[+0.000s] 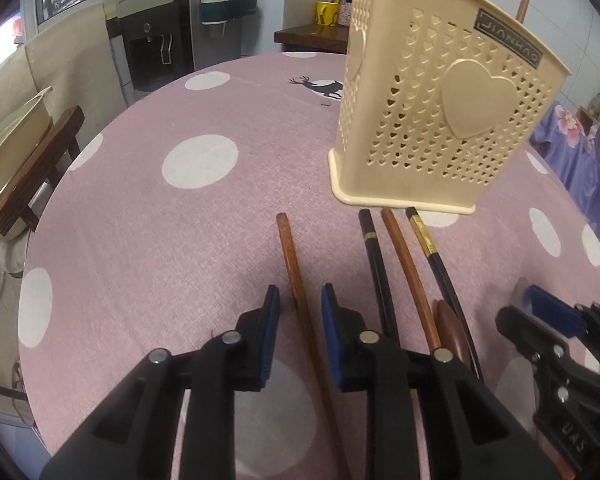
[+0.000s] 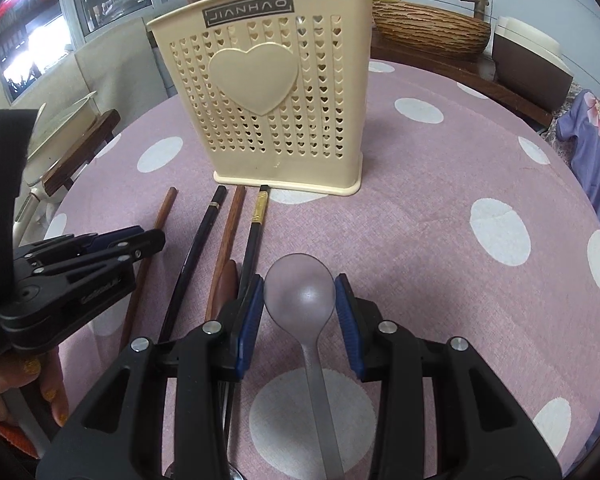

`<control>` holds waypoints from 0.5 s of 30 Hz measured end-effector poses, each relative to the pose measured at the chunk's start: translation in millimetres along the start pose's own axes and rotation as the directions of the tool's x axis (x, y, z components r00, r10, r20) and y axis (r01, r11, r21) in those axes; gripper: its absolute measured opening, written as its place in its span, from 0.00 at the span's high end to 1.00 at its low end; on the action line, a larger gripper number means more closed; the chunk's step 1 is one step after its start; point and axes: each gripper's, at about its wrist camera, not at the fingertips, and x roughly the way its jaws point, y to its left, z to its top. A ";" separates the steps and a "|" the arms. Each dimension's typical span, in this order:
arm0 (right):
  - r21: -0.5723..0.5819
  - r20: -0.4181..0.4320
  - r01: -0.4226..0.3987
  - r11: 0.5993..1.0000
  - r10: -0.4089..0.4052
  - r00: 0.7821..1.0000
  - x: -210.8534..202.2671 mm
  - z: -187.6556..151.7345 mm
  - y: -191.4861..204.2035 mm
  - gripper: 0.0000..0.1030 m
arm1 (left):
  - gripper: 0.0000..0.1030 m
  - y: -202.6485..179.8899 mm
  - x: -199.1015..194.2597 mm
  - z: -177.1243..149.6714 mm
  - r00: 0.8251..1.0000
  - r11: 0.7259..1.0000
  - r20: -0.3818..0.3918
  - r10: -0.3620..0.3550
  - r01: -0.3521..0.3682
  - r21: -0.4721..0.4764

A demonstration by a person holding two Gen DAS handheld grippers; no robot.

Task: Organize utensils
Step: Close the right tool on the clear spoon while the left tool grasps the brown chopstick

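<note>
Four chopsticks lie side by side on the pink polka-dot tablecloth (image 2: 440, 240), their ends pointing toward the cream utensil holder (image 2: 260, 104), which stands upright at about twelve o'clock from both grippers. The left gripper (image 1: 300, 300) straddles the leftmost brown chopstick (image 1: 296, 276); its jaws stand narrow, with the stick between the blue pads (image 1: 271, 312), but a gap shows on each side, so nothing is pinched. At its two o'clock lie a black chopstick (image 1: 374, 256), another brown chopstick (image 1: 406, 264) and a black gold-banded chopstick (image 1: 428, 244). The right gripper (image 2: 299, 292) has its jaws set against the bowl of a translucent grey spoon (image 2: 300, 292), both pads touching its edges; the handle runs back toward six o'clock. A brown spoon (image 2: 226, 284) rests among the sticks at its nine o'clock.
</note>
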 end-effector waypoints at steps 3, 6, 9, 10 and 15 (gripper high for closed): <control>0.001 0.006 -0.010 1.000 0.010 1.000 -3.2 -1.7 -1.2 0.64 | 0.80 -3.4 4.9 6.3 1.000 1.000 0.010 0.023 -0.023 0.004; -0.005 0.010 -0.018 1.000 0.018 1.000 -6.4 -1.5 0.8 0.64 | 0.80 -4.9 9.9 12.0 0.999 0.999 0.020 0.039 -0.039 -0.001; -0.011 0.015 -0.019 1.000 0.019 1.000 -9.4 -1.2 2.3 0.64 | 0.80 -8.0 13.7 16.5 0.998 0.998 0.023 0.059 -0.059 0.005; -0.011 0.017 -0.018 1.000 0.018 1.000 -10.5 -1.1 2.3 0.64 | 0.80 -9.6 15.0 17.5 0.997 0.998 0.027 0.068 -0.068 0.013; 0.000 0.016 -0.016 1.000 0.016 1.000 -11.2 -1.5 -0.1 0.64 | 0.83 -12.9 16.6 18.4 0.996 0.996 0.040 0.084 -0.085 0.020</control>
